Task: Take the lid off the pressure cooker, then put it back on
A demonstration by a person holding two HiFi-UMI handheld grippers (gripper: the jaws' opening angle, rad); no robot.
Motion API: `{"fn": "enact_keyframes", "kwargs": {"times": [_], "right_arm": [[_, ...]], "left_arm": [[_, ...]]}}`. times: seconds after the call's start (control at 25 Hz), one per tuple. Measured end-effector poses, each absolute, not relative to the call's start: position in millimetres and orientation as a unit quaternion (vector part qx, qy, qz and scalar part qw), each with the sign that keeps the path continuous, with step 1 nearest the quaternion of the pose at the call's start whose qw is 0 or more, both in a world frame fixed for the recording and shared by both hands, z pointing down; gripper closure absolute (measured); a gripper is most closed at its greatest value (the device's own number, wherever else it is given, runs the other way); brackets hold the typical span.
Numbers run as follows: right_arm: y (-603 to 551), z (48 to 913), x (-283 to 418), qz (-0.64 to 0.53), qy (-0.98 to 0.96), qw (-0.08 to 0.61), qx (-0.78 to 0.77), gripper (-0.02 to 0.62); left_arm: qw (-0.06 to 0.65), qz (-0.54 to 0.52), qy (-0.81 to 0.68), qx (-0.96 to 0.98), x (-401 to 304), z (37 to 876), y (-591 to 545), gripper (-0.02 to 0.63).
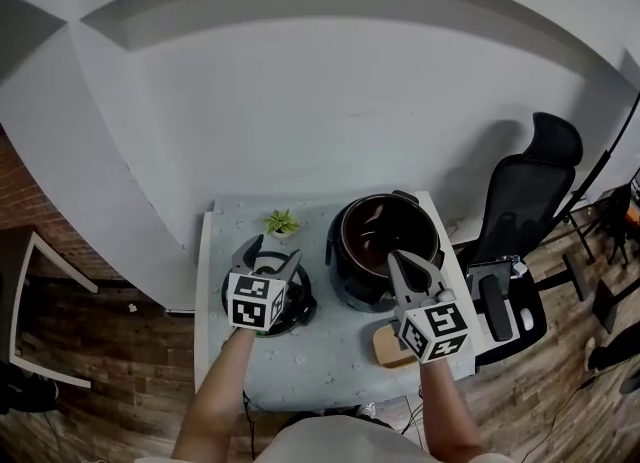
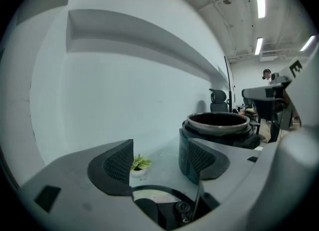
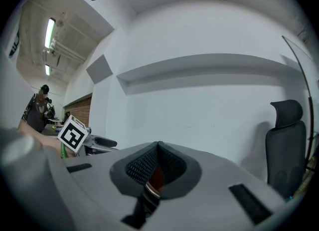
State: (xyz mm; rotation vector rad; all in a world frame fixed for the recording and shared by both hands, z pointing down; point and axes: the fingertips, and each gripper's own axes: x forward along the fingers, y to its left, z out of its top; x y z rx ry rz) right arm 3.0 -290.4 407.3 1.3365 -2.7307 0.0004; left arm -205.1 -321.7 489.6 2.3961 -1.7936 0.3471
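on the table the pressure cooker stands open. its lid lies flat beside it, so step 1 looks done. the left gripper hovers above the lid, jaws spread and empty. the right gripper has its jaws pressed together. next: lower the left gripper and close on the lid.

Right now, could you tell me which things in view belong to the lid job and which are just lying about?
Job: pressure cooker, lid, left gripper, right gripper.
Lying about: small plant, wooden board, office chair.
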Motion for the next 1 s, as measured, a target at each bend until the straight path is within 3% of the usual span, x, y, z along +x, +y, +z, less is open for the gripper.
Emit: {"fn": "enact_keyframes", "kwargs": {"times": [0.36, 0.4, 0.52, 0.64, 1.0], "right_arm": [[-302, 394, 26, -0.012, -0.889, 0.034, 0.457, 0.595], [-303, 393, 29, -0.013, -0.887, 0.033, 0.46, 0.595], [-305, 393, 36, -0.014, -0.884, 0.029, 0.467, 0.595], [-305, 391, 42, -0.017, -0.881, 0.026, 0.472, 0.595], [-304, 387, 56, -0.022, -0.877, 0.019, 0.48, 0.595]], "left_arm": [[0.023, 0.064, -0.579, 0.812, -165, 416, -304, 0.296], [0.019, 0.06, -0.58, 0.812, -162, 412, -301, 0.309], [0.004, 0.042, -0.595, 0.803, -159, 402, -293, 0.476], [0.003, 0.024, -0.61, 0.792, -161, 396, -291, 0.573], [0.012, 0.014, -0.619, 0.785, -164, 403, -290, 0.594]]}}
